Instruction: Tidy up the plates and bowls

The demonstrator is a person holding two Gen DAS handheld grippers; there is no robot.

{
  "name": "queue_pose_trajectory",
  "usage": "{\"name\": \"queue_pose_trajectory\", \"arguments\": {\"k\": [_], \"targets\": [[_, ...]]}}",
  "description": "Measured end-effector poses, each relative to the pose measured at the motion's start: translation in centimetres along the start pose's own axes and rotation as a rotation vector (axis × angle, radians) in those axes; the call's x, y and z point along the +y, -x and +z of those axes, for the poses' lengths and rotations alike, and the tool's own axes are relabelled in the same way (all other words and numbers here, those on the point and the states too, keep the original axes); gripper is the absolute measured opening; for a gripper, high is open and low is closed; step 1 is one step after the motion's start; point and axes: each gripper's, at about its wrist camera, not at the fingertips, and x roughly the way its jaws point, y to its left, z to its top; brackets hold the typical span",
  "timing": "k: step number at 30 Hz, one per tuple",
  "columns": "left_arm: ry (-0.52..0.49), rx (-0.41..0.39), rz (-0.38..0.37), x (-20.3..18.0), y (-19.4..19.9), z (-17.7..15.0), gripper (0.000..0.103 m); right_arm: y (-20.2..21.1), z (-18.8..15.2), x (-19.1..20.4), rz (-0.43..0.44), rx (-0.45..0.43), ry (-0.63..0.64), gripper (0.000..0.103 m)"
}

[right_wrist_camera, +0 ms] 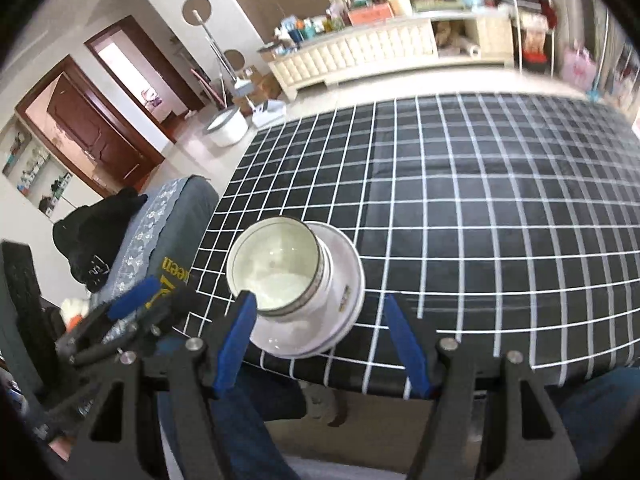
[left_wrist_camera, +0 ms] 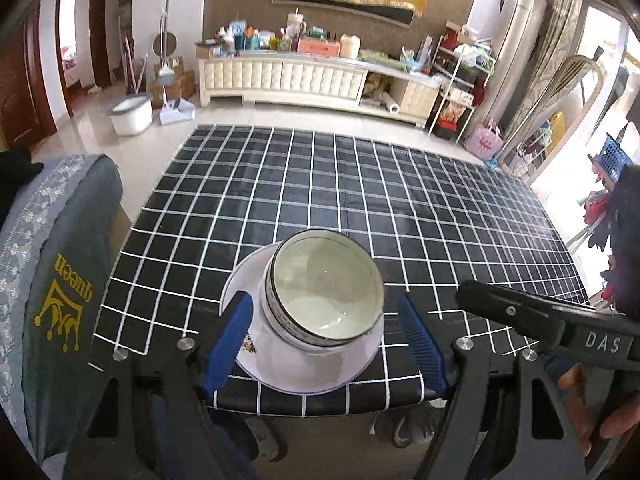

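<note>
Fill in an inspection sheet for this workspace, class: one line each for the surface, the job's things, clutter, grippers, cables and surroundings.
Surface: table under a black cloth with a white grid.
Job's things: stacked bowls stand on a white plate near the table's near edge.
Clutter: nothing seen on the table besides the stack.
Grippers: left gripper open, empty, held off the stack; right gripper open, empty, likewise clear.
Cables: nothing seen.
Surroundings: chair with a grey cover at the table's left; cream cabinet loaded with bottles and boxes along the far wall; white tub on the floor.
</note>
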Motion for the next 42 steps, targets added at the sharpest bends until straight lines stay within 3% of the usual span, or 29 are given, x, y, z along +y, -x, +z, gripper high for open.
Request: {"name": "queue_pose_trajectory", "arguments": {"k": [5, 8, 11, 17, 21, 23, 30, 35, 42], "targets": [[-0.016, -0.108, 0.019, -1.5, 4.0, -1.4, 0.073, 3.7, -2.0, 0.4, -0.067, -0.126, 0.051, 0.081], [-0.018, -0.181, 0.019, -2.3, 6.6, -2.5, 0.081, 5.7, -3.4, 0.6, -0.1, -0.195, 0.079, 0.085], [-0.035, -0.245, 0.035, -3.3, 8.8, -3.9, 0.081, 7.0, -4.5, 0.9, -0.129, -0.24, 0.105, 0.085], [-0.087, -0.322, 0.068, -5.1, 12.0, -6.8, 0.082, 9.6, -7.5, 2.1, -0.192, -0.318, 0.173, 0.086], [-0.115, -0.376, 0.089, -6.1, 13.6, -8.4, 0.082, 11.6, -9.1, 2.7, -0.221, -0.388, 0.206, 0.096], [-0.132, -0.408, 0.106, -6.5, 14.4, -9.1, 0.082, 12.4, -9.9, 2.7, -0.227, -0.408, 0.215, 0.096], [-0.129, -0.427, 0.11, -7.2, 16.3, -10.7, 0.085, 13.8, -12.0, 3.0, -0.284, -0.462, 0.236, 0.103], [-0.148, -0.462, 0.12, -7.9, 17.3, -11.8, 0.085, 14.2, -12.9, 2.9, -0.299, -0.47, 0.229, 0.103], [-0.129, -0.446, 0.111, -7.7, 17.7, -13.0, 0.085, 15.1, -14.1, 2.9, -0.304, -0.49, 0.221, 0.103]]}}
